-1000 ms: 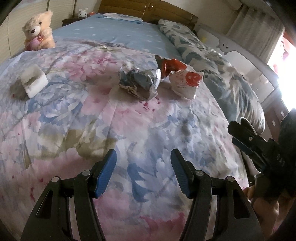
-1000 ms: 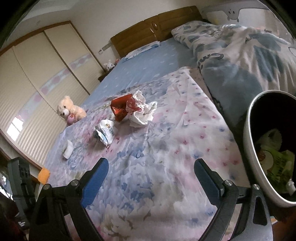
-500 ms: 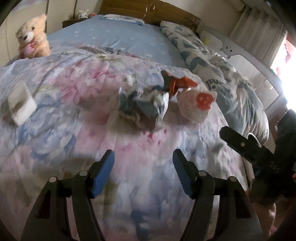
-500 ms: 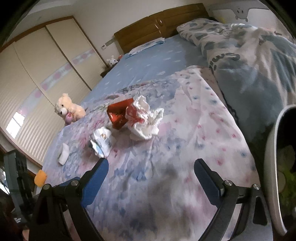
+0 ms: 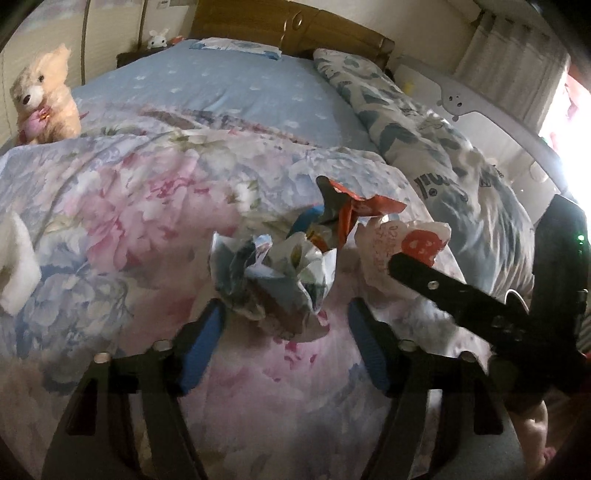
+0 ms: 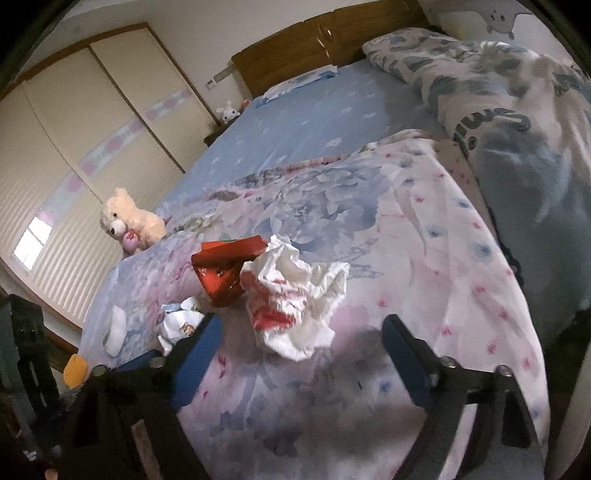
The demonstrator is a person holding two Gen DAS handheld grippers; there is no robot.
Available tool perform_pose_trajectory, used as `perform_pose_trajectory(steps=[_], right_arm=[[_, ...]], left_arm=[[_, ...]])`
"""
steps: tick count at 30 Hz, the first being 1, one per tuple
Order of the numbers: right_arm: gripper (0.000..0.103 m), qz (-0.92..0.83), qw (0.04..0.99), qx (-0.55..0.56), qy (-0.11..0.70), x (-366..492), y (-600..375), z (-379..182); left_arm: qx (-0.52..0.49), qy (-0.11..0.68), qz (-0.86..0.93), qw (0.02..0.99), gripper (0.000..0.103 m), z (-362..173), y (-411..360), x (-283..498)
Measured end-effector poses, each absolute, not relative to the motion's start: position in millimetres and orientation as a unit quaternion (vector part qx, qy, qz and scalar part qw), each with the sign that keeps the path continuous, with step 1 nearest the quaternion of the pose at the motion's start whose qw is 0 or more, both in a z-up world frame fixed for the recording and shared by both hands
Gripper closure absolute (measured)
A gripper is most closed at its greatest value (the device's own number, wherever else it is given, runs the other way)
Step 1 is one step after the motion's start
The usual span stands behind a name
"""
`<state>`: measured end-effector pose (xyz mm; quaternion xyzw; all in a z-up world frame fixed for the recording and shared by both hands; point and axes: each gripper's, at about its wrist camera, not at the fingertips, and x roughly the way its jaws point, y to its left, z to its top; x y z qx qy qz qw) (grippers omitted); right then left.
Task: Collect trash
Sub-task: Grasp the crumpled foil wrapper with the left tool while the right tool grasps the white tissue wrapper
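Note:
Three pieces of trash lie together on the floral duvet [image 5: 122, 229]. A crumpled blue-and-white wrapper [image 5: 271, 275] lies just ahead of my open left gripper [image 5: 286, 325], between its fingertips. A red foil packet [image 5: 349, 212] sits behind it. A crumpled white-and-red paper bag [image 6: 295, 295] lies just ahead of my open right gripper [image 6: 301, 332]; it also shows in the left wrist view [image 5: 402, 243]. The red packet [image 6: 225, 273] and the blue-and-white wrapper [image 6: 177, 325] show left of it. The right gripper's finger [image 5: 443, 288] crosses the left wrist view.
A white tissue wad [image 5: 14, 266] lies at the duvet's left. A teddy bear [image 5: 42, 96] sits at the far left edge of the bed. A rolled grey patterned quilt [image 6: 517, 122] runs along the right side. A wooden headboard [image 5: 288, 26] stands behind.
Both grippers have moved forward over the duvet toward the trash pile, which now sits right at their fingertips. The black bin has left the right wrist view.

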<state>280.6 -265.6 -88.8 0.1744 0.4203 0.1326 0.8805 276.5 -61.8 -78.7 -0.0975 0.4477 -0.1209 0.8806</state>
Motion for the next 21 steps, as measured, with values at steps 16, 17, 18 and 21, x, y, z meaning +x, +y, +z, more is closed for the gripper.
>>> perform_pose_trajectory(steps=[16, 17, 18, 21], right_arm=[[0.07, 0.149, 0.879, 0.197, 0.408, 245.6, -275.5, -78.8], [0.07, 0.148, 0.879, 0.198, 0.407, 238.6, -277.8, -77.4], [0.07, 0.148, 0.879, 0.2, 0.406, 234.8, -279.6, -76.7], [0.07, 0.144, 0.879, 0.208, 0.404, 218.6, -287.0, -74.0]], left_arm=[[-0.093, 0.441, -0.14, 0.882, 0.102, -72.2, -65.6, 240.5], [-0.093, 0.44, -0.141, 0.882, 0.102, -71.6, -66.2, 235.7], [-0.092, 0.439, -0.142, 0.882, 0.103, -70.9, -66.6, 230.6], [-0.093, 0.436, -0.149, 0.883, 0.103, -67.8, -69.0, 214.8]])
